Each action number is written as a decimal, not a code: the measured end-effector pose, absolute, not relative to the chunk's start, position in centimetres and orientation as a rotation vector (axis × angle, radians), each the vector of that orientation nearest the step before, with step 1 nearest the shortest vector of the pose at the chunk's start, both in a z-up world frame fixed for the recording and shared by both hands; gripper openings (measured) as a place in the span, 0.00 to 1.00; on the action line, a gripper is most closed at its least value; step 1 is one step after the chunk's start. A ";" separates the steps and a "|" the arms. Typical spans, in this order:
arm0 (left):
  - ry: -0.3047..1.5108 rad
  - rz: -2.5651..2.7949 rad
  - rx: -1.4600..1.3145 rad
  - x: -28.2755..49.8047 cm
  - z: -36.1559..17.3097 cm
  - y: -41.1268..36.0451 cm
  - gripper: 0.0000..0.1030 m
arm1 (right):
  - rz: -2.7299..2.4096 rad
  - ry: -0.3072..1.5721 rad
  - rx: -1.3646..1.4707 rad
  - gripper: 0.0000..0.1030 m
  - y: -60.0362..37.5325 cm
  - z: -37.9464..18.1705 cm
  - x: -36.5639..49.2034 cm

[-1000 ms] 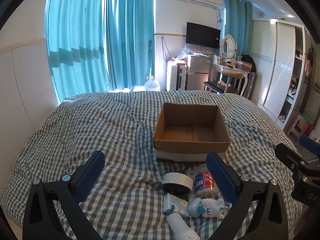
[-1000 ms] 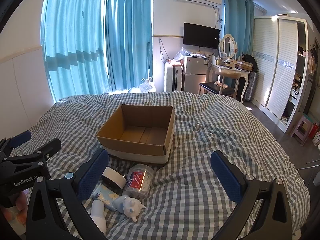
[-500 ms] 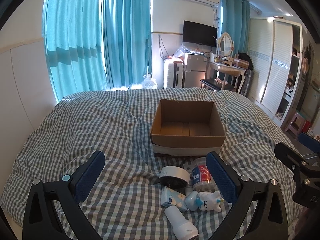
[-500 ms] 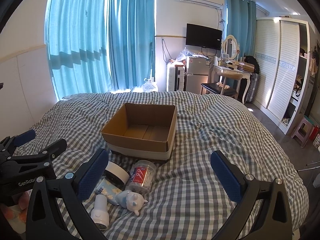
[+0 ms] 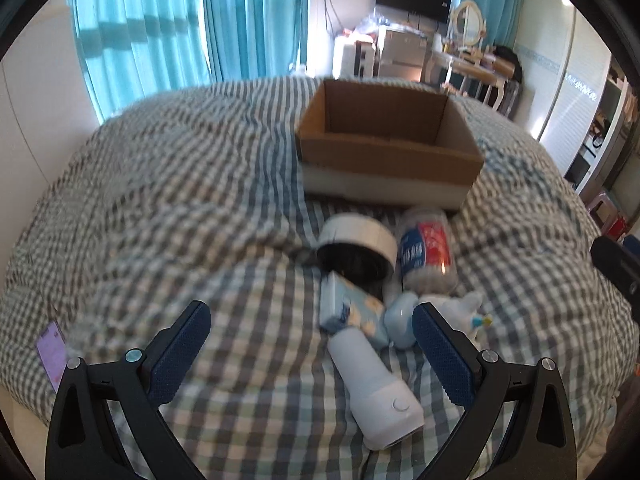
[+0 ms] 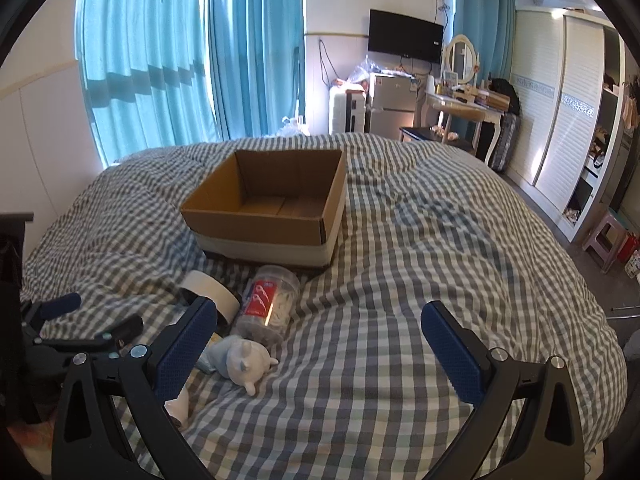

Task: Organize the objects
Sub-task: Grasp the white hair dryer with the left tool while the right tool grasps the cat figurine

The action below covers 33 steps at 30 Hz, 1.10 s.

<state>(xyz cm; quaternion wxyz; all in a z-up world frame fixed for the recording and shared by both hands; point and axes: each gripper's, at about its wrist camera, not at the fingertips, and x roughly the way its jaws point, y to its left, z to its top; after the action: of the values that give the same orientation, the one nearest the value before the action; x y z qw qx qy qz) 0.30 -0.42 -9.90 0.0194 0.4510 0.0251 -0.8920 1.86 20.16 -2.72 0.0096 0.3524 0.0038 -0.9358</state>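
An empty cardboard box [image 5: 384, 148] [image 6: 272, 208] sits on the checked bed. In front of it lie a tape roll [image 5: 356, 246] [image 6: 212, 292], a clear jar with a red label [image 5: 426, 252] [image 6: 268, 308], a small blue carton [image 5: 348, 312], a white and blue toy figure [image 5: 460, 308] [image 6: 244, 364] and a white cylindrical device [image 5: 376, 384]. My left gripper [image 5: 312, 344] is open, low over the bed, with the white device between its fingers. My right gripper [image 6: 318, 340] is open and empty, to the right of the pile.
The checked bedspread [image 6: 440, 260] covers the whole bed. A purple card [image 5: 50, 354] lies at the bed's left edge. Blue curtains, a fridge, a dressing table [image 6: 464, 108] and a white wardrobe [image 6: 560, 92] stand beyond the bed.
My left gripper has dropped and moved forward toward the pile, so the objects loom larger. My right gripper has shifted a little forward. Nothing on the bed has moved.
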 end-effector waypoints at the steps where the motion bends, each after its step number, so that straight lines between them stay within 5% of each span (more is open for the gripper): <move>1: 0.083 -2.760 1.437 0.4 -10.7 -0.2 1.00 | -2.916 0.009 1.113 1.00 20.1 -3.1 1.7; 9: -0.010 -2.728 1.692 2.0 -15.6 3.3 0.85 | -2.909 -0.003 1.143 1.00 20.5 -3.7 1.6; 14: -0.025 -2.759 1.776 2.5 -17.2 4.6 0.51 | -2.886 0.003 1.153 1.00 20.1 -4.1 1.5; 28: 0.023 -2.807 1.379 2.2 -10.2 -0.8 0.50 | -2.691 0.071 1.355 1.00 17.1 -9.7 -1.2; 33: 0.054 -2.789 1.396 1.2 -10.7 -1.8 0.50 | -2.572 0.135 1.434 0.84 14.7 -12.7 -2.6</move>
<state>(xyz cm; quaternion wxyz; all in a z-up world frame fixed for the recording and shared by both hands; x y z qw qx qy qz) 1.22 -1.85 -10.70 0.0109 0.4475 0.0173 -0.8941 -2.61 14.66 -12.73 0.0969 0.4842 0.0456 -0.8684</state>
